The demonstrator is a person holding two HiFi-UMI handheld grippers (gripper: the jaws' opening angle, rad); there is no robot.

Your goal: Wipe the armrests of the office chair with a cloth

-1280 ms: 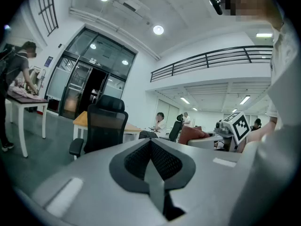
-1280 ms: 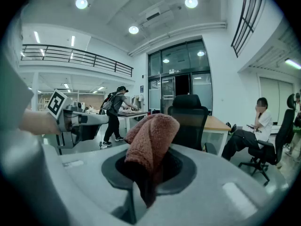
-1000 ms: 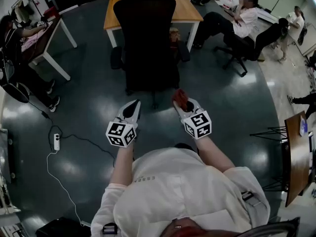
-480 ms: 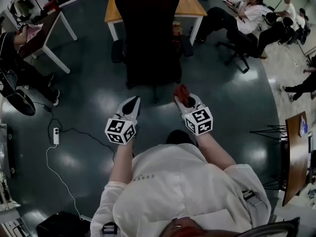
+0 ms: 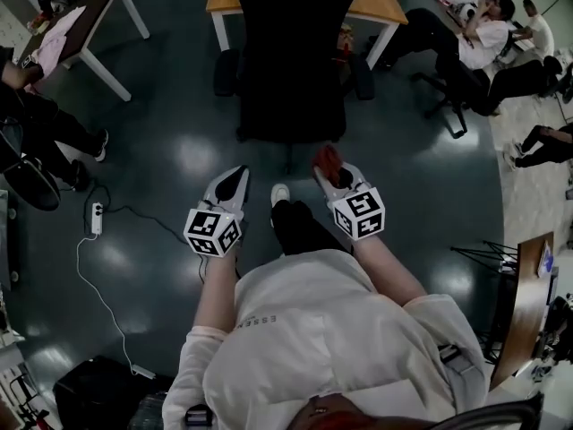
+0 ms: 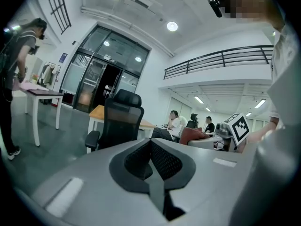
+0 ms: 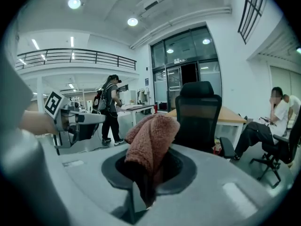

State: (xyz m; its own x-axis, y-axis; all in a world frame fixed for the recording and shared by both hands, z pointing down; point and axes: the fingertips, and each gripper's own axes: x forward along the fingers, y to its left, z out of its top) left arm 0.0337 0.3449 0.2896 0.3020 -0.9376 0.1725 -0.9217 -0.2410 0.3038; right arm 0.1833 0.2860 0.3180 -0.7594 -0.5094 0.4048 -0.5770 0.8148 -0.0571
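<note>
- My right gripper [image 5: 338, 179] is clamped on the reddish-brown cloth [image 7: 149, 142]; my left gripper [image 5: 229, 186] is pinched together, empty.
- The office chair [image 5: 291, 52] stands ahead, backrest toward me, well apart from both.
- I'd step around and lay the cloth flat along each armrest [image 5: 226, 72].

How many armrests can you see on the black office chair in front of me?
2. The left armrest juts from the left side of the office chair; the right armrest juts from its right side. Neither seems hidden.

The person [image 5: 313, 330] is stepping closer to the office chair [image 5: 293, 61] — a white shoe [image 5: 280, 194] is swinging forward into view.
</note>
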